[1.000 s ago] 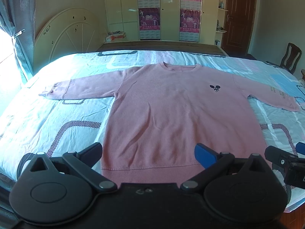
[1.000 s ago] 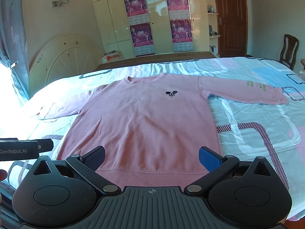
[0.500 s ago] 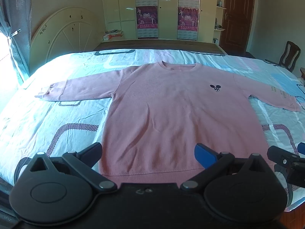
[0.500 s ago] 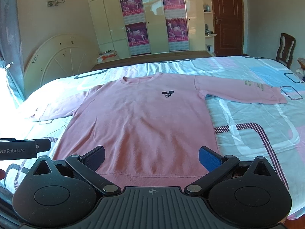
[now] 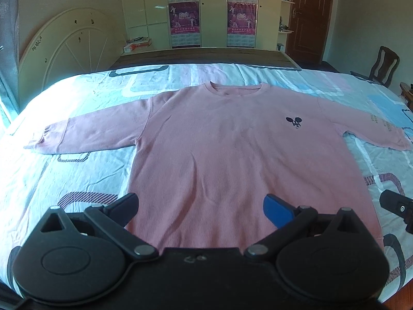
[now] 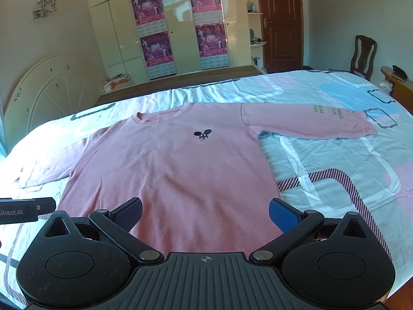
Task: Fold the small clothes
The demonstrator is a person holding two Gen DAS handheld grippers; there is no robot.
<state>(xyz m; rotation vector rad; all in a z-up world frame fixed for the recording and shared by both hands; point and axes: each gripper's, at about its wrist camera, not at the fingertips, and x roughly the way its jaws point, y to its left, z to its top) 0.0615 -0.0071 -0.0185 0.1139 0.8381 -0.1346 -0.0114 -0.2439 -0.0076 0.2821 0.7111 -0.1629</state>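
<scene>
A pink long-sleeved sweatshirt (image 5: 227, 149) lies flat and face up on the bed, sleeves spread to both sides, a small dark mouse logo on the chest; it also shows in the right wrist view (image 6: 180, 170). My left gripper (image 5: 201, 208) is open and empty, above the hem near the shirt's left side. My right gripper (image 6: 205, 213) is open and empty, above the hem near the shirt's right side. The hem itself is hidden behind both gripper bodies.
The bed (image 5: 51, 175) has a light blue, white and pink patterned sheet (image 6: 335, 160). A white round headboard (image 5: 67, 49) stands at the left, wardrobes with posters (image 6: 180, 31) at the back, a brown door (image 6: 281, 20) and a wooden chair (image 6: 364, 51) at the right.
Both grippers have moved forward and a little up over the shirt's lower part; the shirt looks closer and larger. Both stay open. The shirt has not moved.
</scene>
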